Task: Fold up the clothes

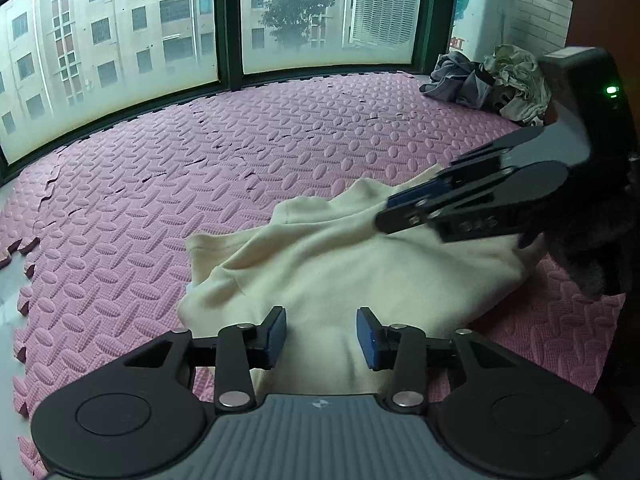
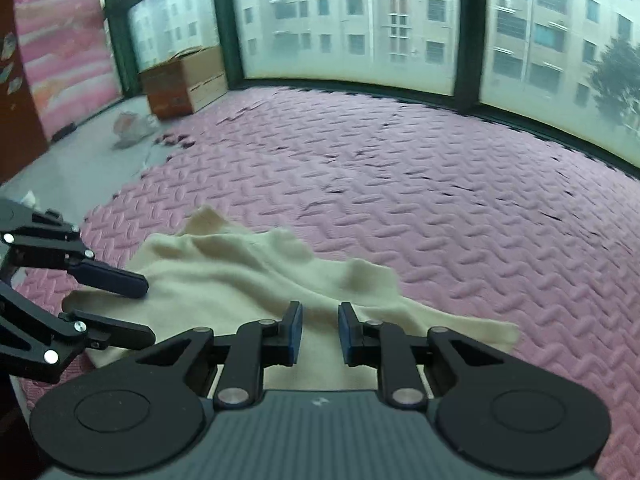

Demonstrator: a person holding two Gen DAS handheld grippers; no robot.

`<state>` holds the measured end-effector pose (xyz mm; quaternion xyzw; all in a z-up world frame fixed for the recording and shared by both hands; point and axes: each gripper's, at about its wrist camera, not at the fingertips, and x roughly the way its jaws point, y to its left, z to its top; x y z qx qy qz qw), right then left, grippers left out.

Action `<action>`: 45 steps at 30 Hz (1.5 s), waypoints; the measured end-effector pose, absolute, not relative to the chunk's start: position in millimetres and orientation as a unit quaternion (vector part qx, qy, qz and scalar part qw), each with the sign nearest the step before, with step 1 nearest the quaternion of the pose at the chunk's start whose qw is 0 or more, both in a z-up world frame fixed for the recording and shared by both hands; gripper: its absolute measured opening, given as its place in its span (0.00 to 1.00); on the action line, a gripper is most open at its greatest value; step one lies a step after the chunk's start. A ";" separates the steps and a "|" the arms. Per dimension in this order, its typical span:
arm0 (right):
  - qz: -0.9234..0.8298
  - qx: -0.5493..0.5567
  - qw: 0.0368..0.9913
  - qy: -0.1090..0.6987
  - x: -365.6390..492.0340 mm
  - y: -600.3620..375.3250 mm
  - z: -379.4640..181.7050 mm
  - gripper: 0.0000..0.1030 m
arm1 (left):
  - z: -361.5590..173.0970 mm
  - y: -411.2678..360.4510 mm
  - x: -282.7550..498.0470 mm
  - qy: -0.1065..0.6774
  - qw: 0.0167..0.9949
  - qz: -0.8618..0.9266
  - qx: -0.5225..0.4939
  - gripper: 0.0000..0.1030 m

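No words, brands or numbers can be read. Red marks on the wall (image 1: 456, 42) past the window frame are too blurred, and the cardboard box (image 2: 184, 80) print is illegible.

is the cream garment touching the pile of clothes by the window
Apart. The left wrist view shows the cream garment near the grippers and the clothes pile far back by the window, with bare pink mat between them.

far clothes pile (image 1: 496, 80) perhaps partly hidden.
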<state>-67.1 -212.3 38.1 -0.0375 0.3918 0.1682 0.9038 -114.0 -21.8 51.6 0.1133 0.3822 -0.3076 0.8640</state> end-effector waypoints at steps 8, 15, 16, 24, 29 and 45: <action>0.157 -0.025 0.908 0.386 -56.6 -210.9 42.4 0.17 | 55.6 -19.7 -109.5 0.382 0.867 -0.305 0.091 0.43; 0.183 -0.021 0.905 0.383 -94.6 -218.5 52.4 0.20 | 56.0 -20.5 -113.4 0.378 0.869 -0.308 0.086 0.44; 0.190 -0.026 0.904 0.381 -103.0 -218.2 52.5 0.20 | 54.7 -21.5 -116.2 0.377 0.868 -0.310 0.090 0.44; 0.193 -0.059 0.910 0.363 -151.9 -217.0 46.0 0.21 | 45.9 -23.9 -129.1 0.368 0.869 -0.310 0.115 0.46; 0.181 -0.048 0.914 0.359 -163.8 -225.1 44.2 0.21 | 47.3 -25.8 -132.9 0.362 0.870 -0.310 0.124 0.47; 0.147 0.005 0.924 0.354 -178.4 -266.3 55.0 0.21 | 47.3 -41.6 -140.5 0.359 0.862 -0.337 0.120 0.51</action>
